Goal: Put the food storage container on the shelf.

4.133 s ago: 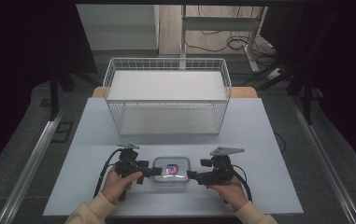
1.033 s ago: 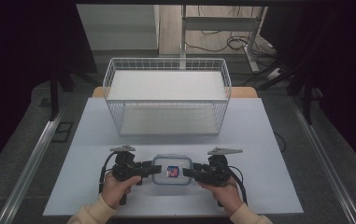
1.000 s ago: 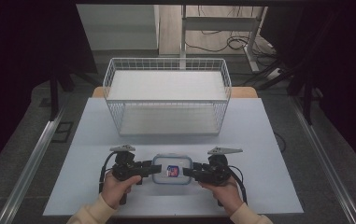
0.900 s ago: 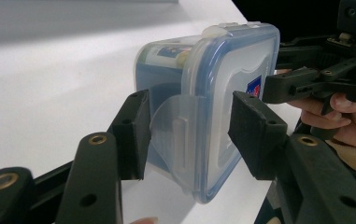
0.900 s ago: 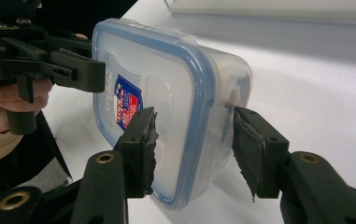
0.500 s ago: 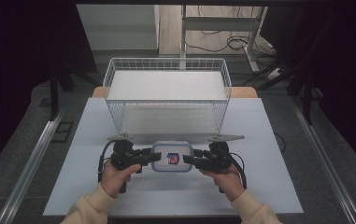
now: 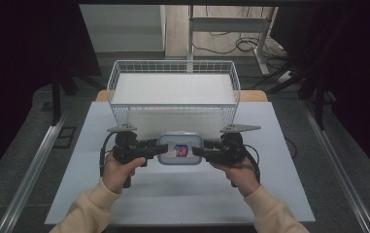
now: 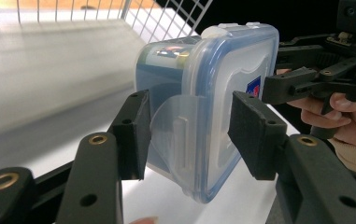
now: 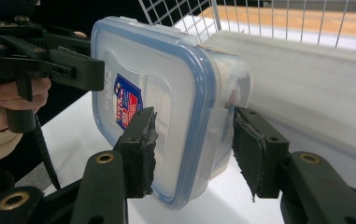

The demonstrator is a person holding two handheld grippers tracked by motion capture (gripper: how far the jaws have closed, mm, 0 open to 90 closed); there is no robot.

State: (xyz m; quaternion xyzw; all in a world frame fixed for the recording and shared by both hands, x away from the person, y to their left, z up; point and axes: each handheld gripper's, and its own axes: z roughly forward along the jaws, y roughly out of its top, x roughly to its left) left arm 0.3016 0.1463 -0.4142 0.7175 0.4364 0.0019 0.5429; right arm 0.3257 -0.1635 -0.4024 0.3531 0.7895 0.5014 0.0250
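A clear plastic container (image 7: 179,149) with a blue-rimmed lid and a red-and-blue sticker hangs between my two grippers, just in front of the wire basket (image 7: 173,65). My left gripper (image 7: 154,149) is shut on its left end and my right gripper (image 7: 199,151) on its right end. In the left gripper view the container (image 8: 213,93) stands on edge, and the left gripper (image 8: 187,135) clamps it across the side latch flap. In the right gripper view the right gripper (image 9: 192,149) pinches the container (image 9: 166,84) across lid and body, above the table.
The white wire basket has a white liner on its floor and stands at the back of the pale table (image 7: 182,199). Dark floor, a metal rail (image 7: 32,160) at the left and cables lie beyond the table edges.
Both grippers closed in on the container's ends. They have since carried it up and away from the person, toward the basket's front wall.
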